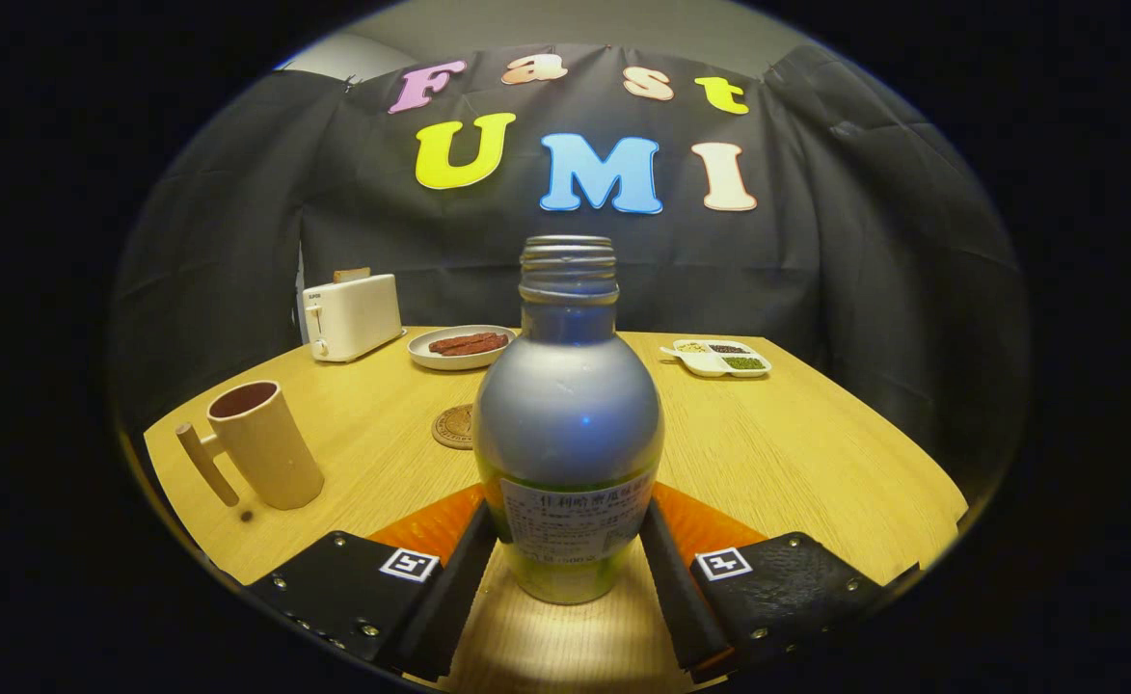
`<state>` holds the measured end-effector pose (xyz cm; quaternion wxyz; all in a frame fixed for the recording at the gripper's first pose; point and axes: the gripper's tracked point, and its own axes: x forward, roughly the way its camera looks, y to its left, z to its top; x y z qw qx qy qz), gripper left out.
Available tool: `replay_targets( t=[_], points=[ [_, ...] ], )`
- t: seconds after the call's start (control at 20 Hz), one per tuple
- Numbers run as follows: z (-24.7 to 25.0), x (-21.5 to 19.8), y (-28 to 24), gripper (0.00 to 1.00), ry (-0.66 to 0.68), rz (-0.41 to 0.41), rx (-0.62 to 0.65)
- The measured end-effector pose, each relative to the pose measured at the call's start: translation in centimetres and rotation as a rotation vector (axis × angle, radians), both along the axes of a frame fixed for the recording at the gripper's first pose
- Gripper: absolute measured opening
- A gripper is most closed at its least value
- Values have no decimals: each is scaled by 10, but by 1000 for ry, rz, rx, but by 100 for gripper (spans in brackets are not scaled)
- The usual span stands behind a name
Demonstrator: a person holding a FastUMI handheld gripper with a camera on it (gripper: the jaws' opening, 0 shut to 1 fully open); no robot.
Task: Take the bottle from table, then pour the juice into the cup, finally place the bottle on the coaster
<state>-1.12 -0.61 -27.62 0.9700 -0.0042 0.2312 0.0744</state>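
Note:
An uncapped bottle (568, 414) with a silver upper body, a paper label and green juice low down stands upright between my fingers. My gripper (568, 511) is shut on its lower part, one finger (476, 549) pressing on the left side and the other on the right. A beige cup (261, 443) with a straight handle stands on the table ahead and to the left of the fingers, its dark inside facing up. A round cork coaster (452, 426) lies beyond the bottle, partly hidden behind its left shoulder.
Everything rests on a light wooden table (796, 453). At its far side stand a white toaster (351, 315) on the left, a plate of sausages (461, 345) in the middle and a divided snack tray (716, 358) on the right.

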Motion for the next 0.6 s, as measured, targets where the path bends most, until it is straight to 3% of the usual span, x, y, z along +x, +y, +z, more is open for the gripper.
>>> replay_targets(
  t=[0.25,0.6],
  points=[
    [-2,6,-7,79,29,-53,-19],
    [2,7,-2,66,35,-13,-54]
  ],
)
